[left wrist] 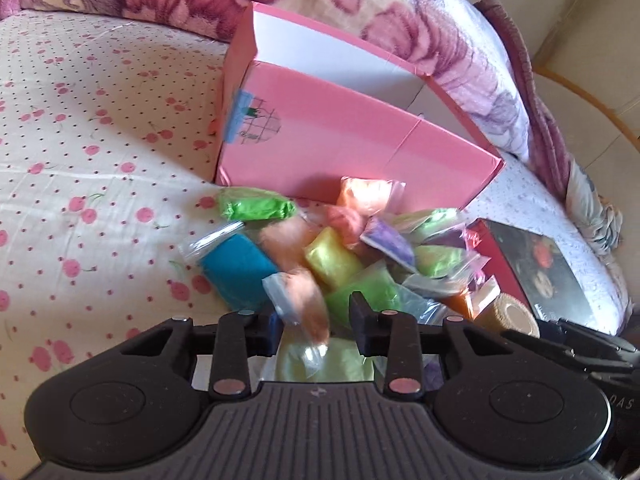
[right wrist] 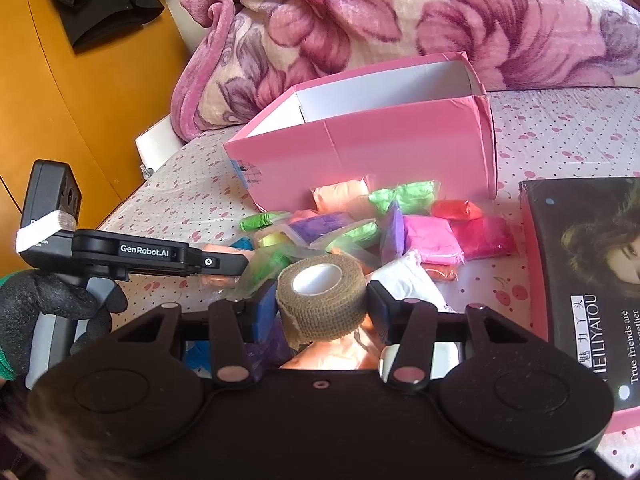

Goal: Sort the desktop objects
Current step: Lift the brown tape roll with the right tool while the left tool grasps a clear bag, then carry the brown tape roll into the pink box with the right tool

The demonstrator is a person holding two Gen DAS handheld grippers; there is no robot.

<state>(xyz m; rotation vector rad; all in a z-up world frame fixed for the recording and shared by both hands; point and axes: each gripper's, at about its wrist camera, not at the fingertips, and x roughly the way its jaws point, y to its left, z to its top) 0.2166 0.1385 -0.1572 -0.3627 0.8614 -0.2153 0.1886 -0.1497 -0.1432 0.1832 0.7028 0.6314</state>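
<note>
Your views are bright with daylight, fisheye-curved at the edges; the peach clay packet (left wrist: 308, 304) is motion-blurred.

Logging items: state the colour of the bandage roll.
Tan-brown bandage roll with a white core, clearest in the right wrist view.
</note>
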